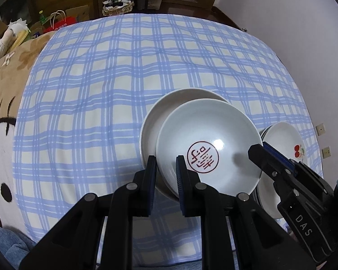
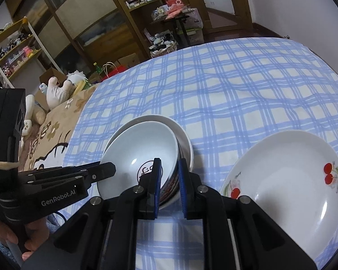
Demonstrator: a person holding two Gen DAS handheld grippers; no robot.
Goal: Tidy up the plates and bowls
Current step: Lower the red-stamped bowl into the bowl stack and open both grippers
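A white bowl with a red seal mark [image 1: 209, 139] is tilted over a plain white bowl [image 1: 160, 112] on the blue checked cloth. My left gripper [image 1: 166, 171] is shut on its near-left rim. My right gripper [image 1: 262, 149] pinches the opposite rim. In the right wrist view the right gripper [image 2: 170, 180] clamps the patterned wall of the seal bowl [image 2: 146, 141], which is partly nested in the outer bowl [image 2: 183, 135]. The left gripper [image 2: 106, 171] bites the rim at left. A stack of cherry-printed plates [image 2: 281, 180] lies just right of the bowls.
The blue checked cloth [image 1: 124, 67] covers a bed, and a brown cartoon blanket [image 1: 4, 112] lies along its left. Plush toys [image 2: 60, 90] and bags lie beyond the left edge, with shelves behind. A white wall [image 1: 304, 33] runs close on the right. A hand [image 2: 31, 236] holds the left gripper.
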